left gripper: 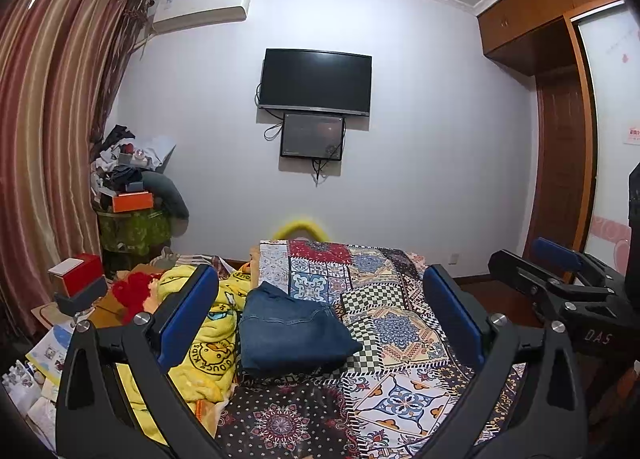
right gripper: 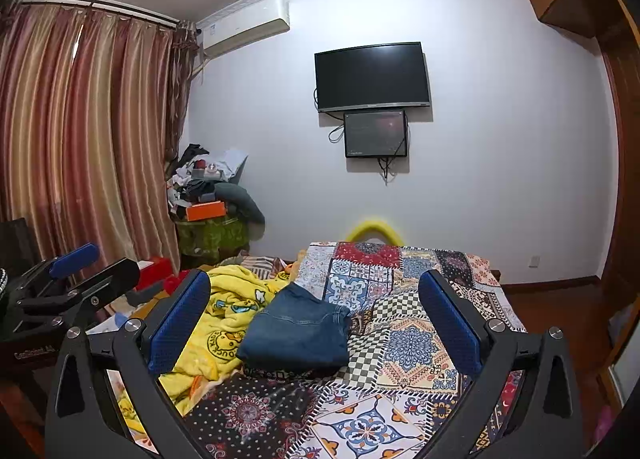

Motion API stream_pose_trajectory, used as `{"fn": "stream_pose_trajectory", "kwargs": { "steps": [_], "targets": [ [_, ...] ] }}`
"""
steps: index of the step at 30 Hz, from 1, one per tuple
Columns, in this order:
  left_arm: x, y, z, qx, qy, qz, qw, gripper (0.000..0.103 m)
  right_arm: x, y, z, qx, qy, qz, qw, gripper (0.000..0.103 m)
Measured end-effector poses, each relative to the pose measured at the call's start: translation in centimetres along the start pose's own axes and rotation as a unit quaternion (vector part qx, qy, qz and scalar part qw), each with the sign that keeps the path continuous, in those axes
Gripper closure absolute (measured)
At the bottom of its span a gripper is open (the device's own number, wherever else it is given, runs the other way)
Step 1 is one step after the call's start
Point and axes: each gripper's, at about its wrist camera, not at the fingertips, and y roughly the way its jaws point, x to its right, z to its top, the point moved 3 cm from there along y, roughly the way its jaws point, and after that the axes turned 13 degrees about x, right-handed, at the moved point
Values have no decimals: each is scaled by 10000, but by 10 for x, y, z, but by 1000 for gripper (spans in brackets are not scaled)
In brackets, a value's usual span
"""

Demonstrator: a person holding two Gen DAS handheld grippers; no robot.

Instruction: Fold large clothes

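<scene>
The folded jeans [left gripper: 294, 329] are parked on the patchwork bedspread [left gripper: 400, 339], right beside a yellow duck blanket [left gripper: 212, 343]. The left gripper [left gripper: 320, 315] and right gripper [right gripper: 316, 319] are both held above the bed, spread wide with nothing pinched.

My left gripper [left gripper: 320, 315] has black angular arms, blue ribbed pads [left gripper: 188, 315] and silver screws. My right gripper [right gripper: 316, 319] matches; its casing reads "DAS".
</scene>
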Motion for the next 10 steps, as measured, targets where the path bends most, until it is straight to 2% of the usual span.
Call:
{"fn": "stream_pose_trajectory", "kwargs": {
  "steps": [10],
  "targets": [
    [-3, 5, -5, -78, -21, 45, 10000, 0, 2, 2, -2, -49, 47, -17, 10000, 0]
  ]
}}
